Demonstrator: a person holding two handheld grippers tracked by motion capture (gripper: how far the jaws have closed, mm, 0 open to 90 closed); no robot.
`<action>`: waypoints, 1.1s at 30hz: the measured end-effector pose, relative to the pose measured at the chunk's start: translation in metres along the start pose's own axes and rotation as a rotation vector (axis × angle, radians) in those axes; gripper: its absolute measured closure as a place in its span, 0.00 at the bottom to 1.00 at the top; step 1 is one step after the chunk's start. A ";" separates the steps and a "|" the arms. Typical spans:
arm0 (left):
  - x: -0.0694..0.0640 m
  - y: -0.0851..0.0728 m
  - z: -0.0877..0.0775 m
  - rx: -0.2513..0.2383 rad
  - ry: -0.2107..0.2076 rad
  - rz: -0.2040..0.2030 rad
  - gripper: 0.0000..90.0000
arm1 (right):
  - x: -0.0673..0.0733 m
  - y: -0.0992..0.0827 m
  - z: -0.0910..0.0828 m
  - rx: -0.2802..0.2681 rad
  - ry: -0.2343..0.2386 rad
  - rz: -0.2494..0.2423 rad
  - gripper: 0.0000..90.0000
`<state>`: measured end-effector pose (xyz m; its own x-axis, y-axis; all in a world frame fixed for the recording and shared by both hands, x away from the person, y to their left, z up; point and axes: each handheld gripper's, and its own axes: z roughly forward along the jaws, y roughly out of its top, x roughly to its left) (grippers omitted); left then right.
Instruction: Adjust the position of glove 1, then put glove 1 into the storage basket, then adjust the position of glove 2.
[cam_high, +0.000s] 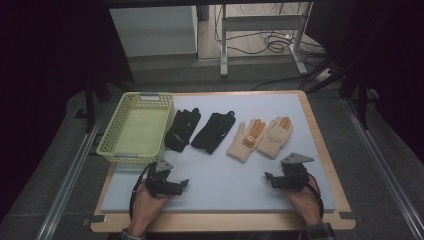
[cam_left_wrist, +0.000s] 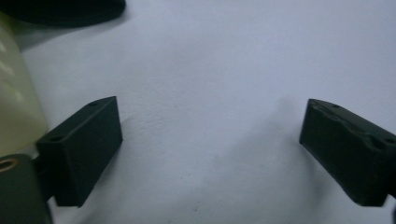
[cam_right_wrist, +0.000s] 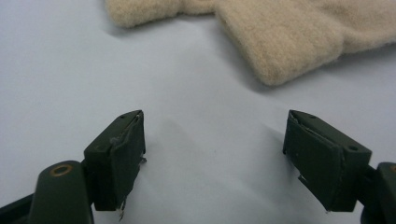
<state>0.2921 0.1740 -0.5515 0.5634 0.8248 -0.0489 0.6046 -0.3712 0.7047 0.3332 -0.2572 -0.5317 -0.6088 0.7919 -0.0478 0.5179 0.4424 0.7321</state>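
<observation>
Two black gloves (cam_high: 182, 128) (cam_high: 213, 131) and two beige gloves with orange fingers (cam_high: 246, 139) (cam_high: 275, 135) lie in a row across the light blue mat (cam_high: 225, 180). A pale yellow basket (cam_high: 137, 127) stands at the mat's left. My left gripper (cam_high: 181, 184) rests low on the mat below the basket, open (cam_left_wrist: 210, 144), with bare mat between its jaws. My right gripper (cam_high: 269, 178) sits near the front right, open (cam_right_wrist: 215, 154), nothing between its jaws. The cuffs of the beige gloves (cam_right_wrist: 289, 42) lie just ahead of it.
The mat lies on a wooden table (cam_high: 327, 165). A metal frame (cam_high: 260, 35) and cables are on the floor beyond. The basket's wall (cam_left_wrist: 14, 102) and a black glove's edge (cam_left_wrist: 65, 11) show at the left gripper view's upper left.
</observation>
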 end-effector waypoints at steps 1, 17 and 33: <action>-0.001 0.000 0.000 -0.002 0.010 0.015 0.07 | 0.000 0.000 0.000 -0.001 0.000 -0.001 0.23; 0.000 -0.001 0.000 -0.005 0.000 0.006 0.08 | 0.000 0.000 0.000 0.004 -0.012 0.005 0.20; 0.000 -0.001 0.000 -0.006 0.001 0.006 0.08 | 0.002 0.007 0.000 -0.017 0.019 0.026 0.21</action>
<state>0.2917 0.1741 -0.5520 0.5664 0.8229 -0.0446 0.5980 -0.3731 0.7094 0.3354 -0.2530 -0.5264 -0.6064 0.7950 -0.0157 0.5236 0.4140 0.7446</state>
